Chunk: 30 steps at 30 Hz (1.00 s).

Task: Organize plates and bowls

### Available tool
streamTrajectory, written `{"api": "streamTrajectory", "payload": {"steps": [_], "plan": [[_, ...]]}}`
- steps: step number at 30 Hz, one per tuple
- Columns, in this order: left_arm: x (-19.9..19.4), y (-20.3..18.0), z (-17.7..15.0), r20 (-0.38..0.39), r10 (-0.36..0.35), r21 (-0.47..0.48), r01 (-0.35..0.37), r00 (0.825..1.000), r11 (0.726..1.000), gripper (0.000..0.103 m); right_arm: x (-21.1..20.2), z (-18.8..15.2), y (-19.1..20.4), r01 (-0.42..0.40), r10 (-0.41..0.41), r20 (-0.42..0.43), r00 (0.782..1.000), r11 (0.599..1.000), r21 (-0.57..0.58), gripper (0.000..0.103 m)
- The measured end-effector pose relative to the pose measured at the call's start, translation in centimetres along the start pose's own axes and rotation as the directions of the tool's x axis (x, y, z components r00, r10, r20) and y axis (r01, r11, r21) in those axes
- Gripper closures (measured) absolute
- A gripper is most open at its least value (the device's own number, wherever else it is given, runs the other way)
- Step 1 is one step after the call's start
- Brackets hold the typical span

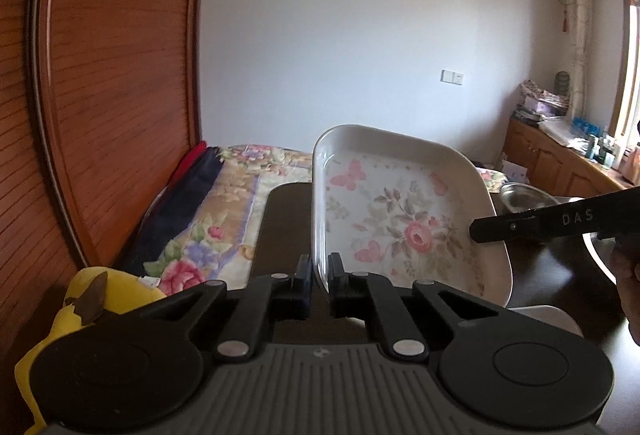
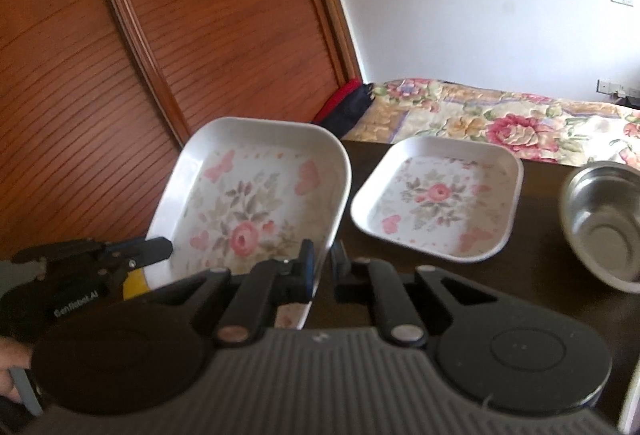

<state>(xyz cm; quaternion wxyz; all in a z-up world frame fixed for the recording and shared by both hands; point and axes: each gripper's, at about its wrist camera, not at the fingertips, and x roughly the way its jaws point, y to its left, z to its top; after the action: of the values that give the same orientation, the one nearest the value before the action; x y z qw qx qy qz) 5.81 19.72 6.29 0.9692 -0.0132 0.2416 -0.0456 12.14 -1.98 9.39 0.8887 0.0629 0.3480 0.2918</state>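
We recorded the left gripper (image 1: 319,281) pinching the near rim of a white rounded-square plate with a pink rose and butterfly print (image 1: 400,219), its two black fingers pressed against either side of the rim. The plate was lifted and tilted, its printed face turned toward both cameras, above the left part of the dark wooden table (image 1: 280,219). In the right wrist view the right gripper (image 2: 325,267) pinched the same plate (image 2: 248,203) at its near right edge, fingers close on either side of the rim, and the left gripper (image 2: 156,250) came in at the plate's left edge.

A second white rounded-square plate with the same rose print (image 2: 438,197) lay flat on the table (image 2: 532,275), just right of the held plate and apart from it. A shiny steel bowl (image 2: 608,223) sat further right, near the table's right side.

Beyond the table we noted a bed with a floral quilt (image 2: 500,115), a reddish slatted wooden wardrobe (image 1: 120,75) at left, and a yellow plush toy (image 1: 80,307) near the left gripper.
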Motion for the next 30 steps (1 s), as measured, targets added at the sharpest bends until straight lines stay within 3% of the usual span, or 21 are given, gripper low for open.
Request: {"api": "streamTrajectory", "payload": {"steps": [18,30], "plan": [[-5.2,-5.8,-3.7,0.032,-0.073,0.036,0.072,0.997,0.997,0.083,-8.2,-5.5,-1.6,0.032,-0.034,0.064,0.997,0.999,0.039,0.093],[-4.5,-8.8,-6.2,0.006,-0.122,0.045,0.122,0.992,0.992,0.083,-9.9,-8.5,-3.1,0.044,-0.049,0.065,0.997,0.996,0.080,0.093]]}}
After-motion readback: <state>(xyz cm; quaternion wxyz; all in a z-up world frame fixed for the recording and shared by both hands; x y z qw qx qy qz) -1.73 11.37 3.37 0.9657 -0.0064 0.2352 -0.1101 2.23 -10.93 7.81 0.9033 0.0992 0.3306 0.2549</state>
